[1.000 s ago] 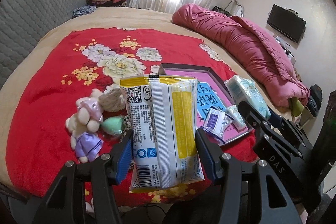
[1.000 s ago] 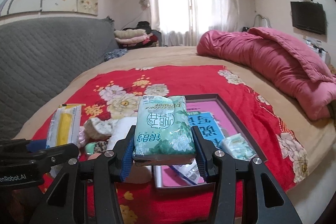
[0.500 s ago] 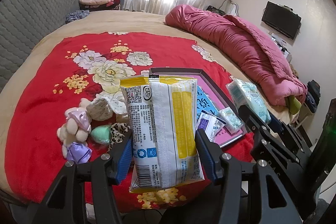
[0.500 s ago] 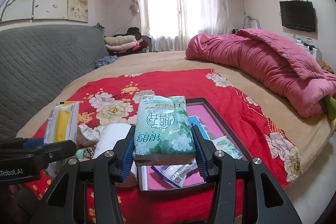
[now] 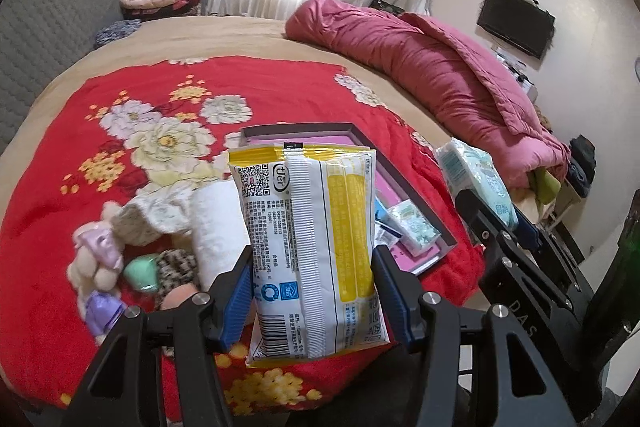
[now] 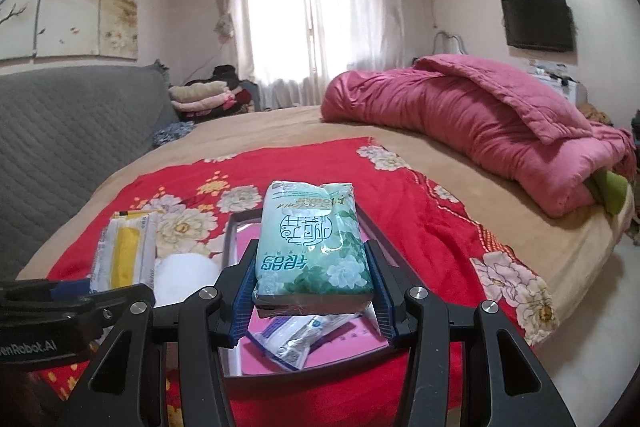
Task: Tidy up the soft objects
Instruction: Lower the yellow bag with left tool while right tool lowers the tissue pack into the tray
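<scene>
My left gripper [image 5: 312, 267] clamps a yellow-and-white plastic packet printed with a QR code [image 5: 312, 243], its blue pads pressed against both long edges, the packet standing upright above the red floral blanket [image 5: 248, 83] spread over the bed. My right gripper [image 6: 310, 267] grips a pale green plastic pack of tissues with white flower print [image 6: 314, 247], jaws closed on its sides, the pack held over the dark-rimmed tray with a pink floor [image 6: 236, 227]. In the left wrist view that tray [image 5: 416, 203] lies at about two o'clock from the packet, with small sachets inside it. At nine o'clock of the packet sit a rolled white towel [image 5: 216, 227], a mint-green soft lump [image 5: 140, 269] and a cream plush toy in lilac cloth [image 5: 98, 259], huddled together on the blanket. A crumpled rose-pink quilt [image 6: 472, 123] lies at one o'clock, well apart from the tray.
</scene>
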### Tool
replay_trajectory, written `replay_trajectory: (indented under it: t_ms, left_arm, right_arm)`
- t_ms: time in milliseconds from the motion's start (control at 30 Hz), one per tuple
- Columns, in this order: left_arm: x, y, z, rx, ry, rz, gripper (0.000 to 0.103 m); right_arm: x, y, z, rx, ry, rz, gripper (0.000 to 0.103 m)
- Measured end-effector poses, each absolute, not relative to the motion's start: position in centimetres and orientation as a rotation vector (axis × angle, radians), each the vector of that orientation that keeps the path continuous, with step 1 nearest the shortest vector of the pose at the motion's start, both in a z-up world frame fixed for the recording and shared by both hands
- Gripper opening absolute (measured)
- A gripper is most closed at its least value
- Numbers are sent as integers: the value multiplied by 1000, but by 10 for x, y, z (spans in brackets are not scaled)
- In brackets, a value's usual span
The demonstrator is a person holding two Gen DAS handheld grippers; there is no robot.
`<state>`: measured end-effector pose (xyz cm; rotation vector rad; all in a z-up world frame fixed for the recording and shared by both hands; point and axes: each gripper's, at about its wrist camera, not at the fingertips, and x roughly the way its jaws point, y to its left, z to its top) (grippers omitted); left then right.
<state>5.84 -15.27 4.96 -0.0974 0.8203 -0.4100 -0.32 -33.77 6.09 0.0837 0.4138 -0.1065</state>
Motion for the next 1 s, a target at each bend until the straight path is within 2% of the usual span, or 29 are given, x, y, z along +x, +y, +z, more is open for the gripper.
replay_trajectory:
  t_ms: [1000]
  left_arm:
    - [118, -235, -11, -1, 934, -489, 57]
  right_arm:
    - [23, -390, 25, 137, 496, -206, 51]
